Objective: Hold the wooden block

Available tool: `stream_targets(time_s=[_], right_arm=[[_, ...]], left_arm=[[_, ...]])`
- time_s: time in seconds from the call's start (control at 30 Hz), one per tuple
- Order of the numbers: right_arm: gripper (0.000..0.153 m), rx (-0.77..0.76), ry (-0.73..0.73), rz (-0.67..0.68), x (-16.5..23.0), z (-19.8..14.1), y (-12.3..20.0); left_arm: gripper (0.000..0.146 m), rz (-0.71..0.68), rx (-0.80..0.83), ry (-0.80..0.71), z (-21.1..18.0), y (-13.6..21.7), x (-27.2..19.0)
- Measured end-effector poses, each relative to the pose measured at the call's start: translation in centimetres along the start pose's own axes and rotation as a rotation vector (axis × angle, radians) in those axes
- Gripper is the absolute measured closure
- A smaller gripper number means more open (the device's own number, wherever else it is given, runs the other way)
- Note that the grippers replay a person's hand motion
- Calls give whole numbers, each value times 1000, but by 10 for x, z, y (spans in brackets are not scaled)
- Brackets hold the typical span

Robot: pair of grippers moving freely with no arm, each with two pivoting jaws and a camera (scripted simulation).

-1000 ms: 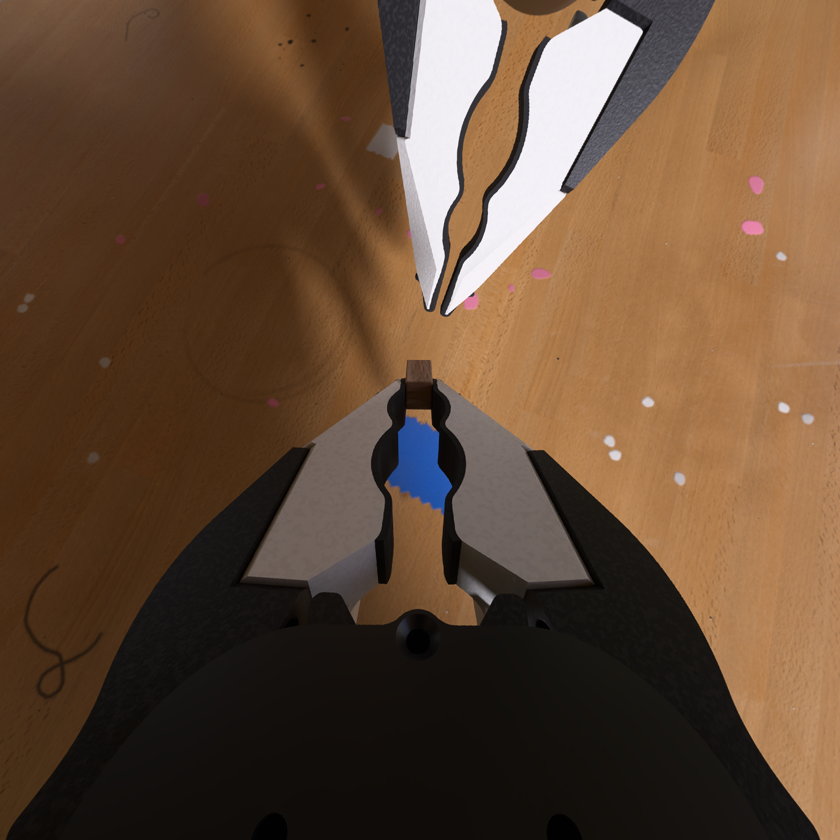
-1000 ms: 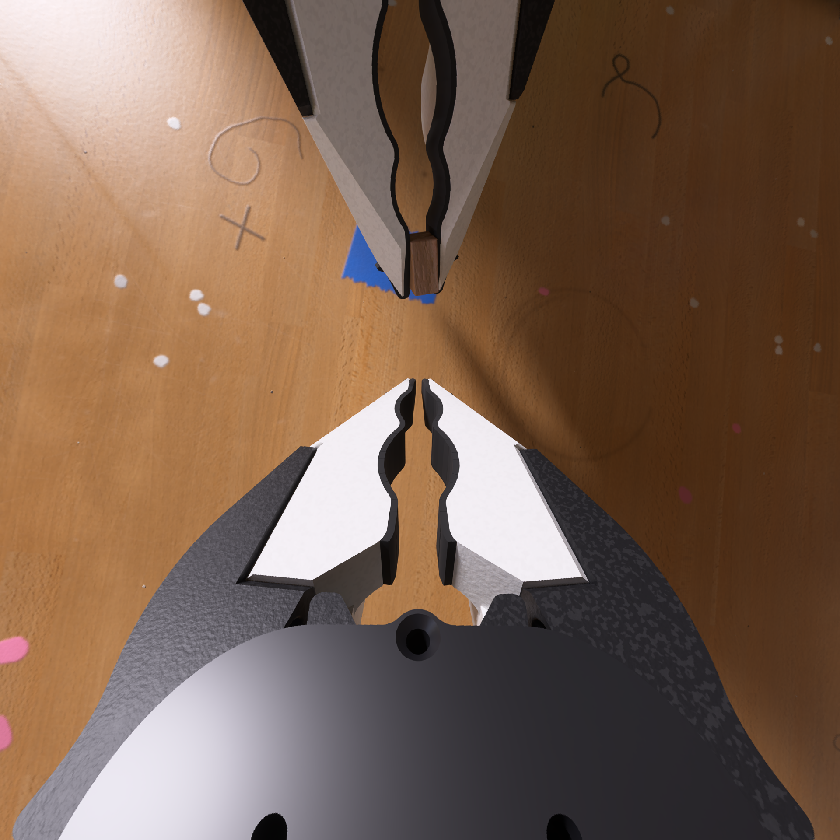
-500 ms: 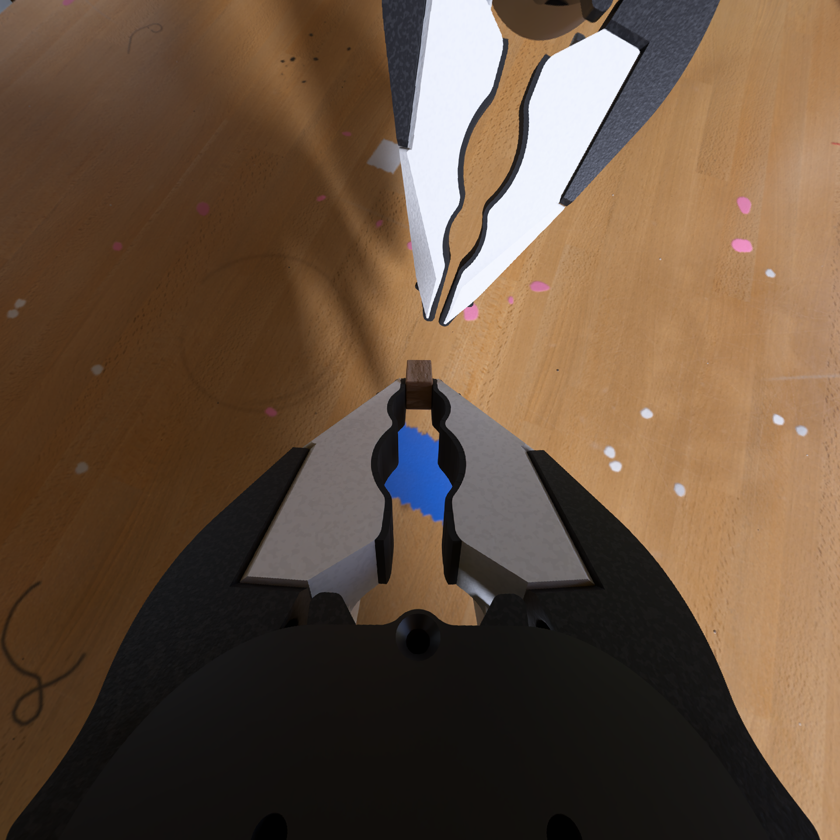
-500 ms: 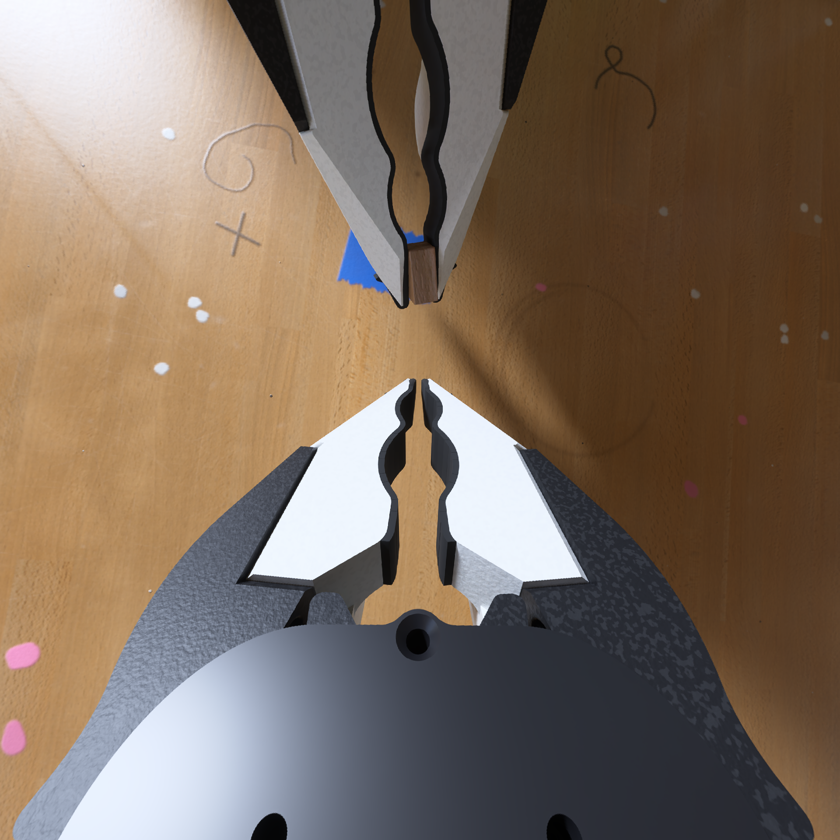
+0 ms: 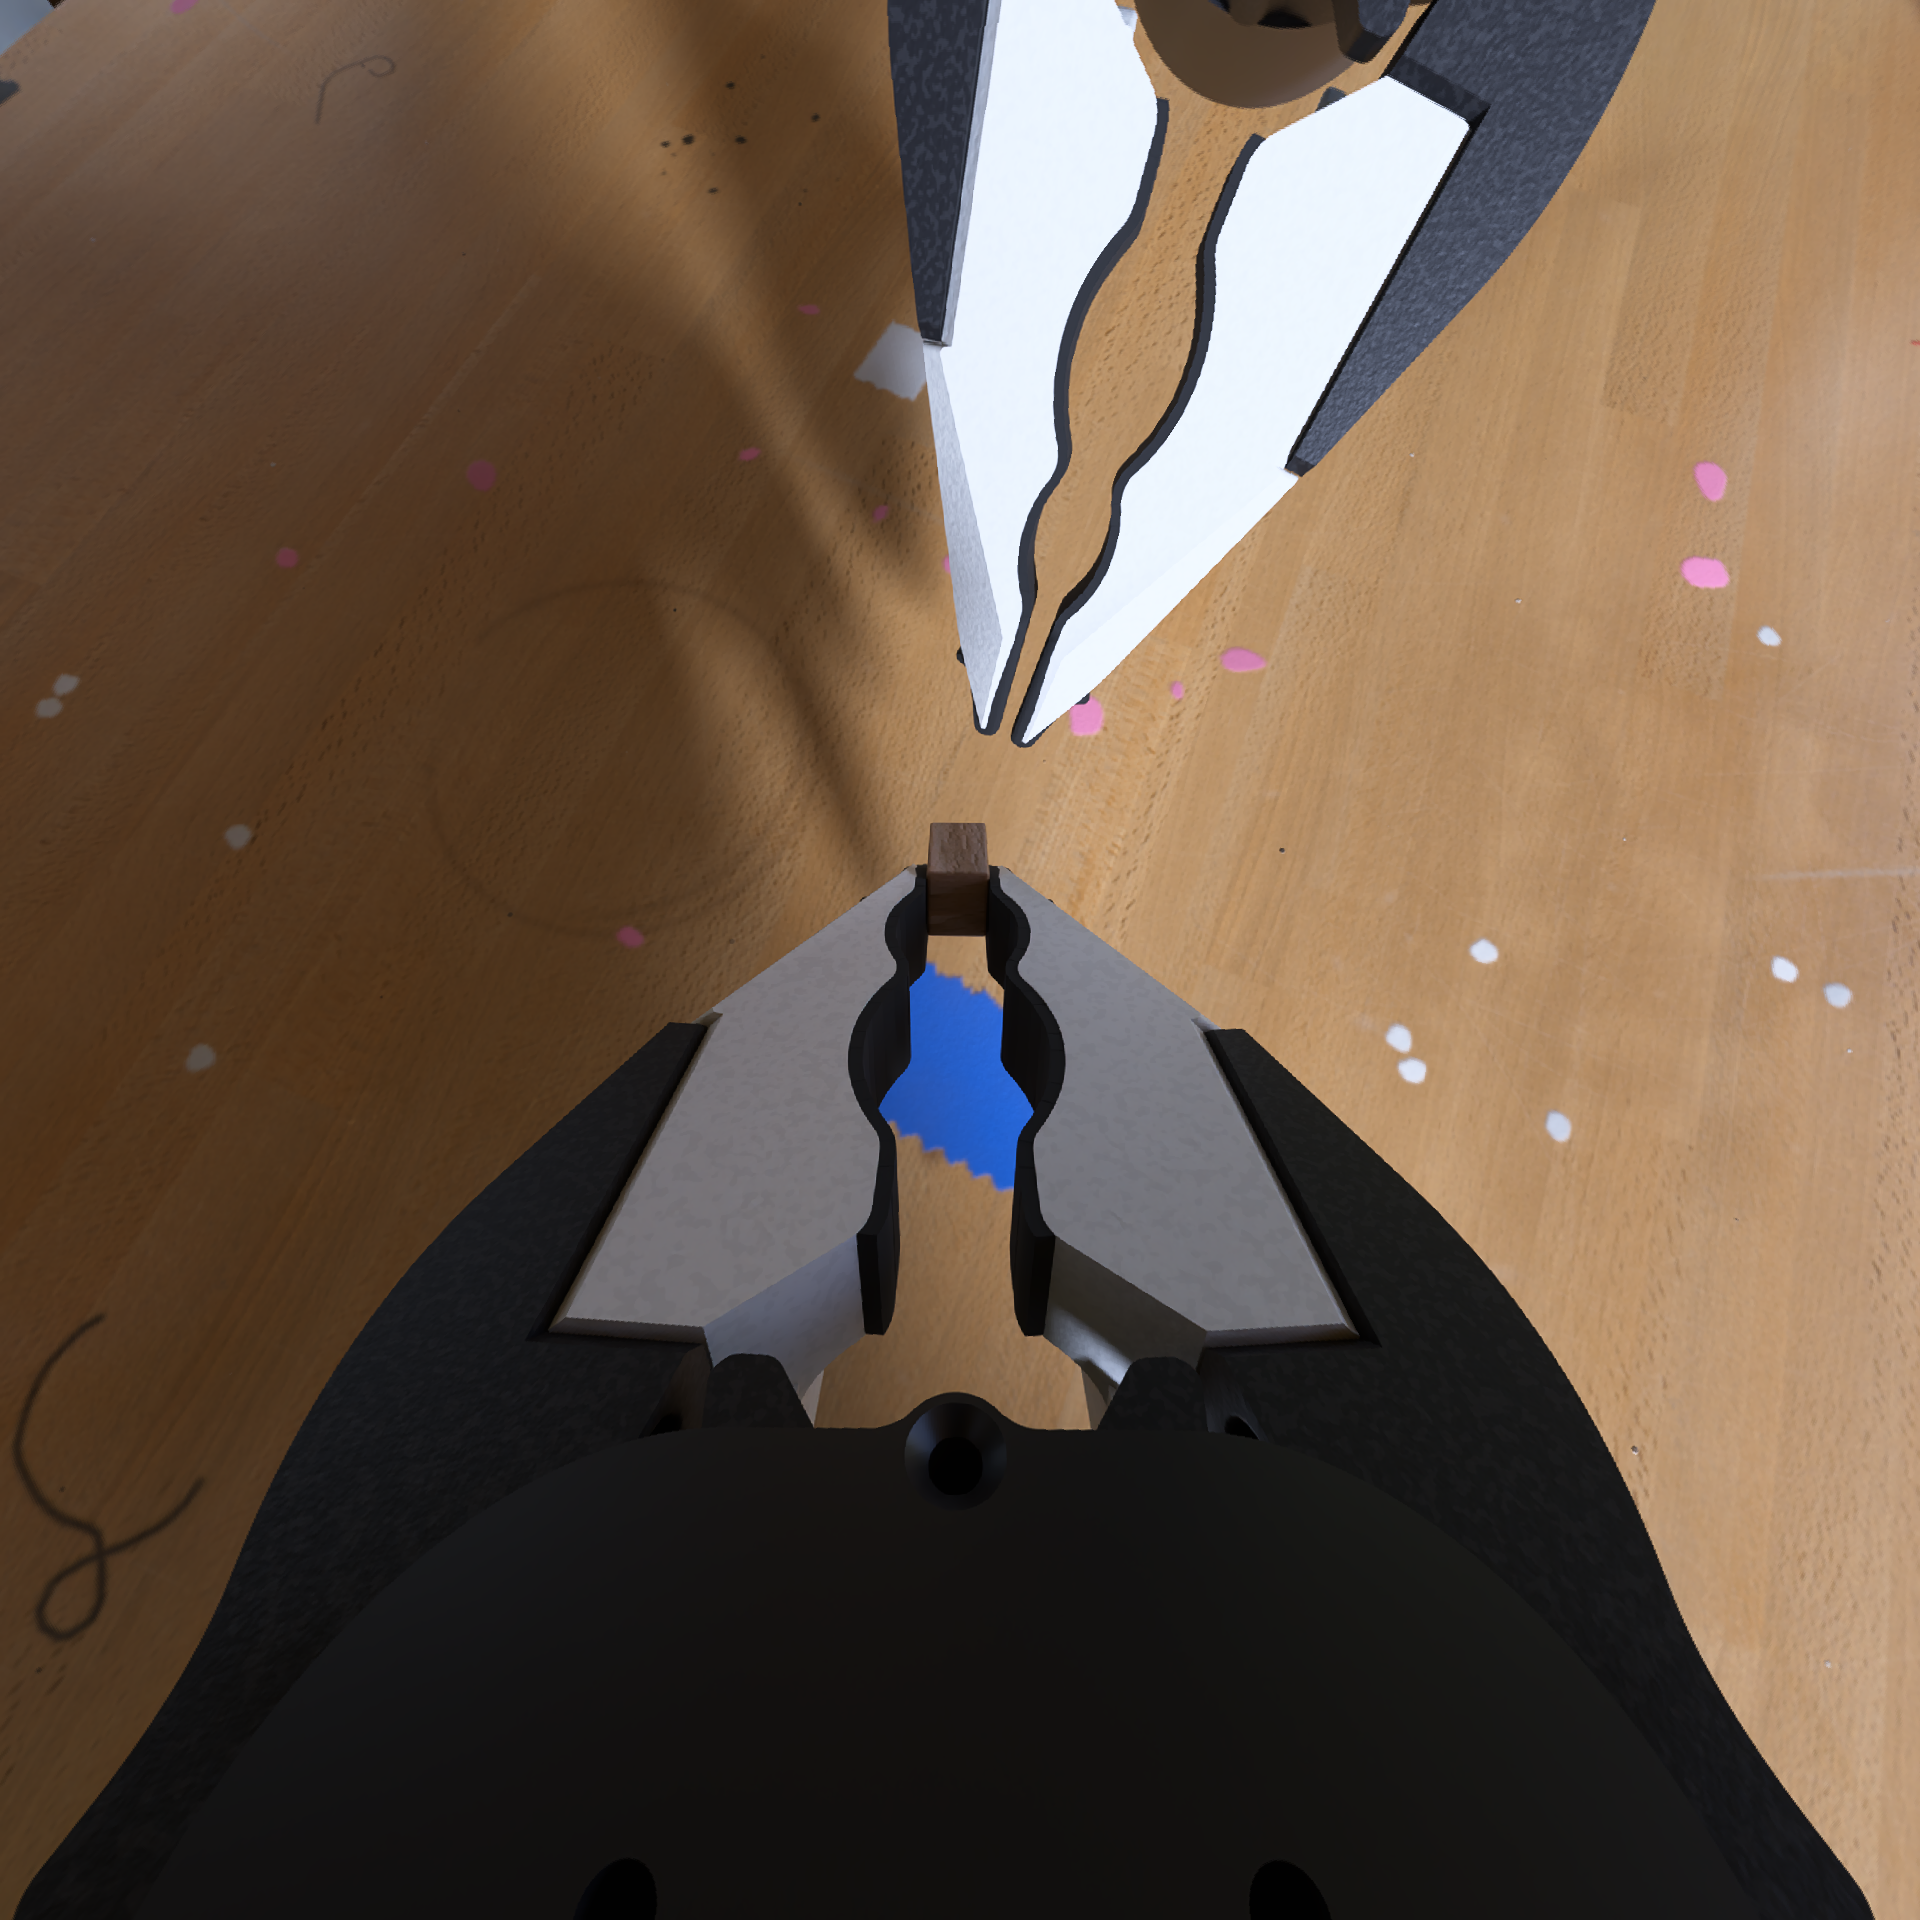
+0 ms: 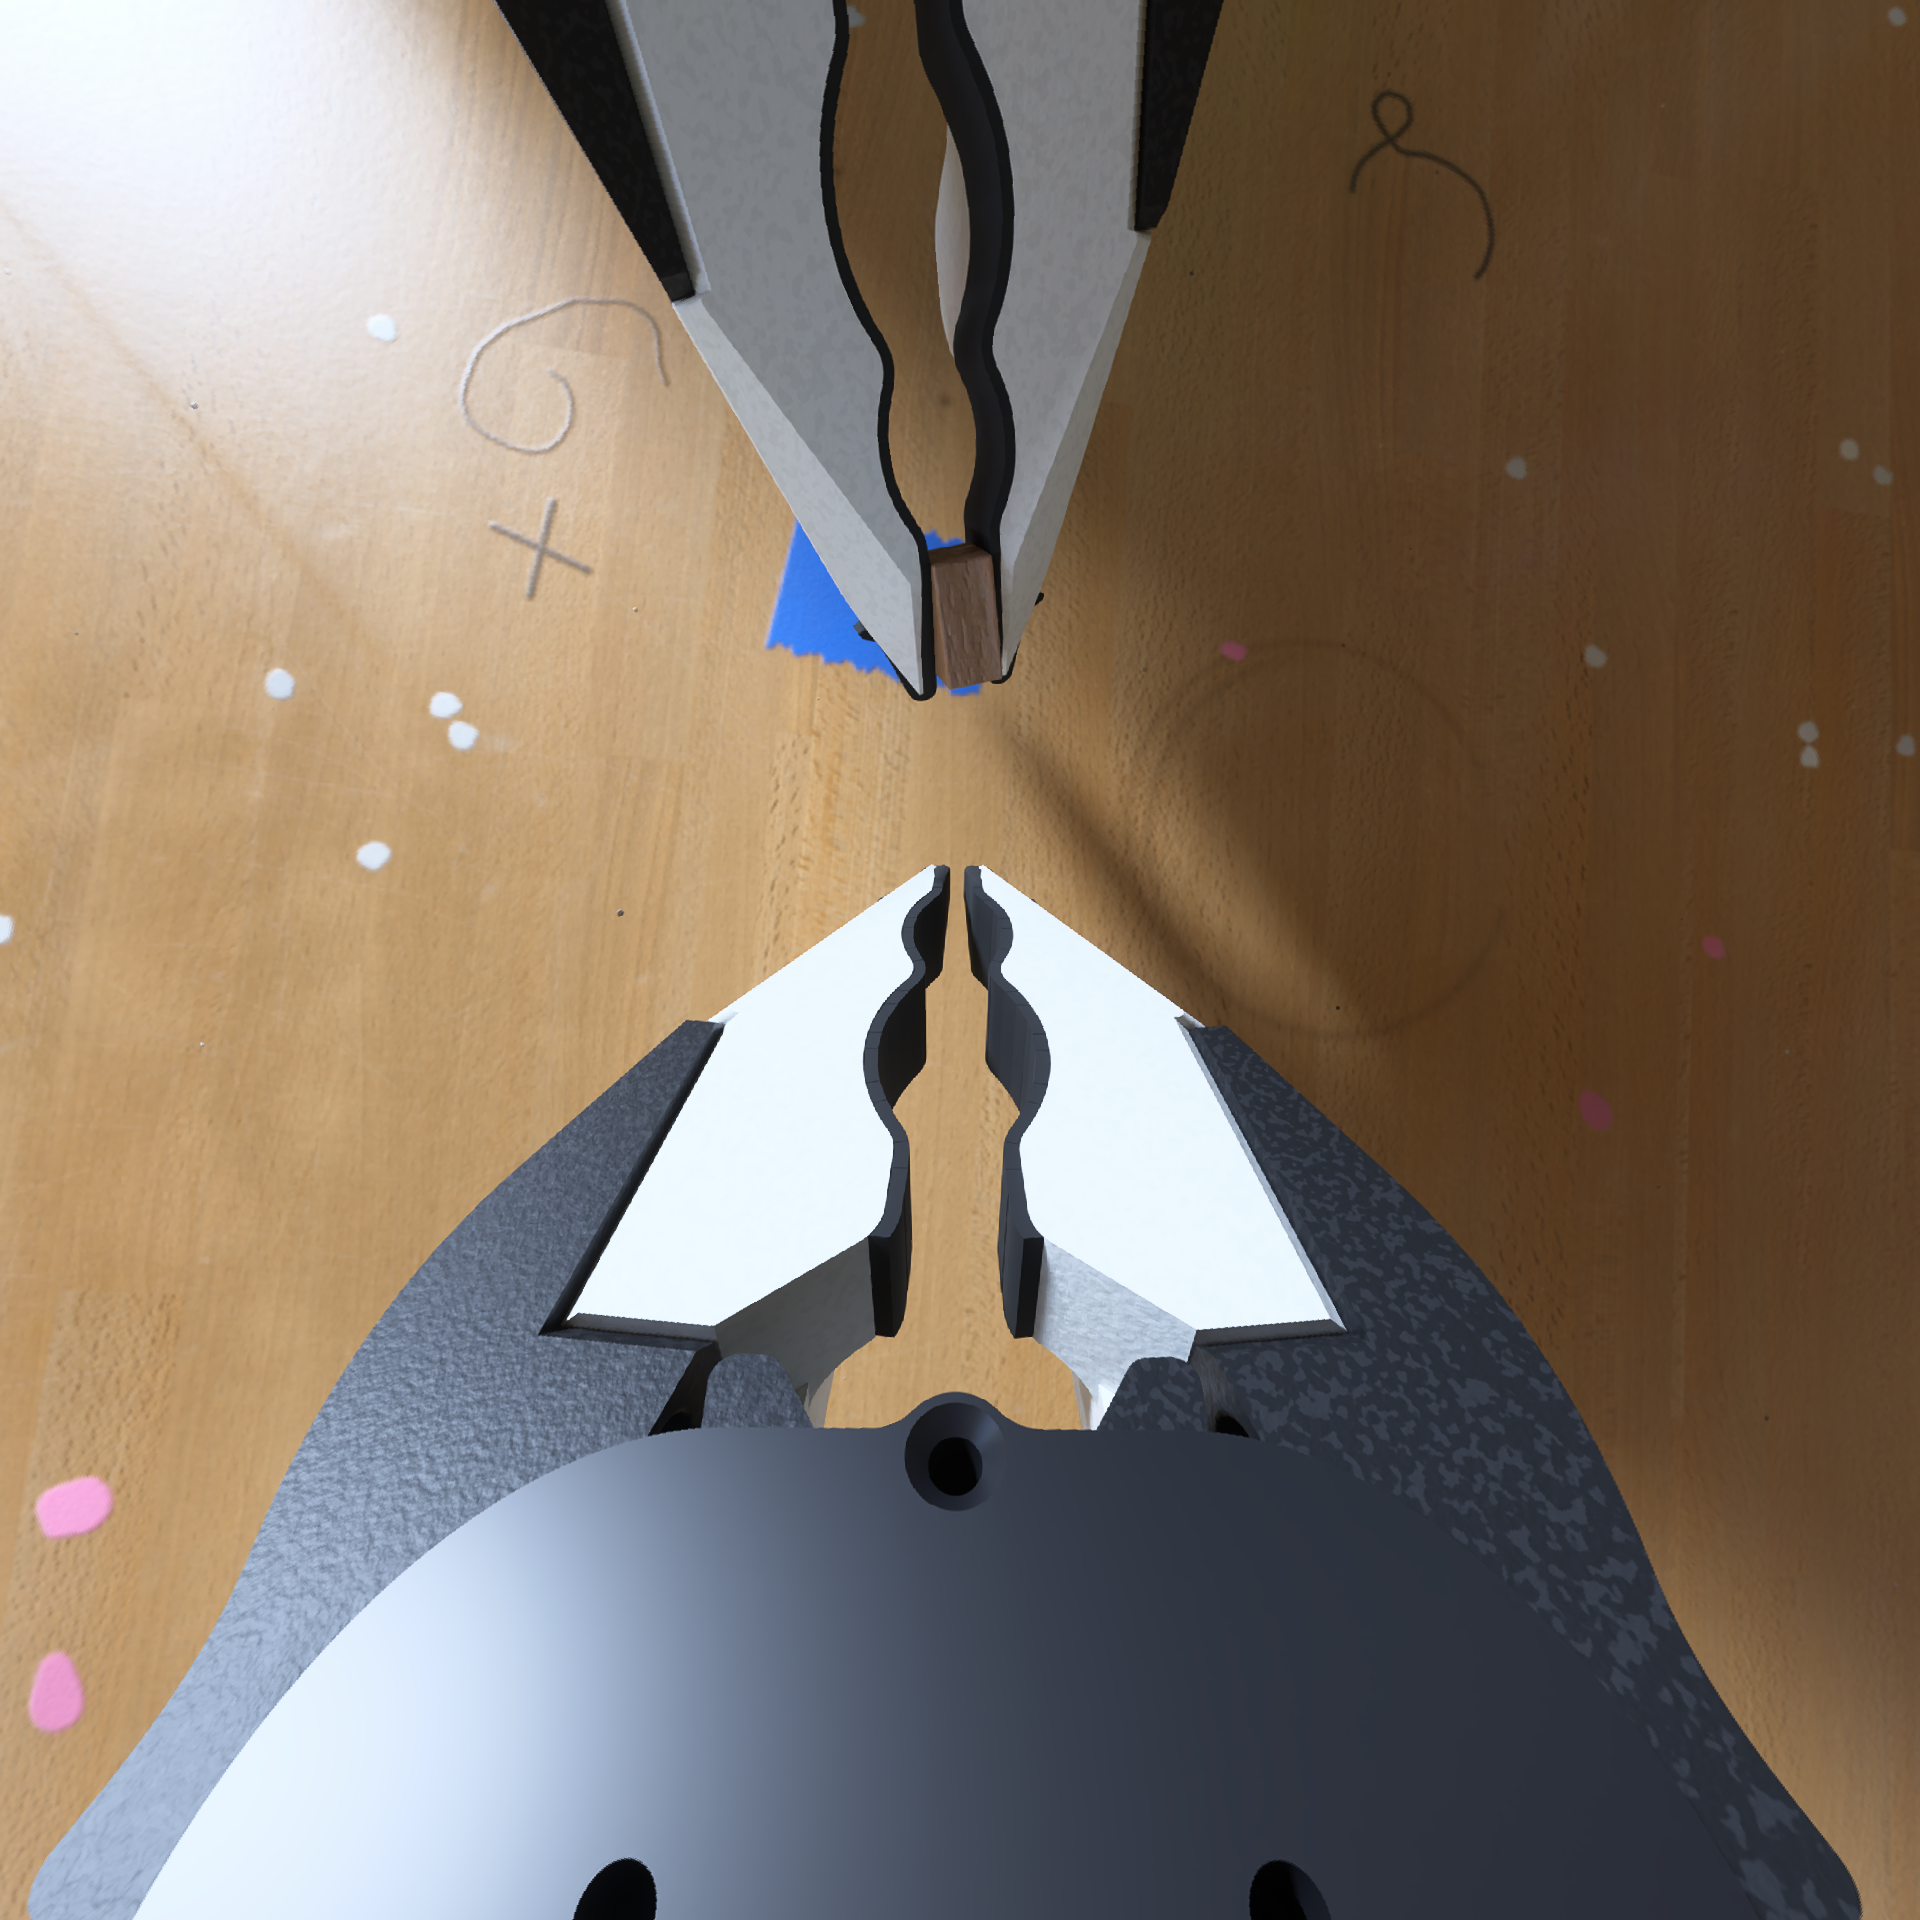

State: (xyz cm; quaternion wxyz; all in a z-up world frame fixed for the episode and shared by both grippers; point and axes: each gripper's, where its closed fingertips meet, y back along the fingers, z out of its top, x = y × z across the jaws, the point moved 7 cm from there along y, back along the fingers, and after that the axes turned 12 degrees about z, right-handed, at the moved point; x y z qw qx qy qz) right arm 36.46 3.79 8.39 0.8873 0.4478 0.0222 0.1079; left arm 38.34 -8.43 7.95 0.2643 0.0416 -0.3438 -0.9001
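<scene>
The left tongs (image 5: 957, 883) grip a small wooden block (image 5: 957, 878) between their tips, above a wooden table (image 5: 1558, 831). In the left wrist view the dark brown block pokes out slightly past the grey fingers (image 5: 790, 1091), pinched on both sides. Through the gap behind the block, a blue patch with jagged edges (image 5: 956, 1081) shows on the table below.

Facing them from the far side, the right tongs (image 5: 1006, 727) point their white tips toward the block and stand near it but clear of it, with bare table showing between. Their tips are drawn almost together, a thin slit left between them, and they hold nothing.

The right wrist view shows the same meeting from the other end. The right tongs (image 6: 957, 878) fill the lower half, white fingers (image 6: 790, 1122) nearly closed and empty. Beyond them the left tongs (image 6: 963, 681) come down from the top edge, the wooden block (image 6: 964, 615) clamped upright at their tip, its long face turned to the camera. The blue patch (image 6: 810, 613) lies on the table (image 6: 312, 1039) just behind and to one side of that tip.

White specks (image 6: 447, 707) and pink spots (image 6: 73, 1507) dot the tabletop, along with a pencilled spiral (image 6: 540, 384), a cross (image 6: 540, 551) and a dark looped scribble (image 6: 1423, 166). A faint ring mark (image 6: 1330, 842) sits in shadow to the other side.
</scene>
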Motion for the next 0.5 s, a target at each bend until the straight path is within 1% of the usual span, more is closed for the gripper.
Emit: stream_targets(time_s=[0.5], right_arm=[[150, -5, -54, 22, -1, -2, 1]], left_arm=[[137, 3, 2, 6, -1, 1, 2]])
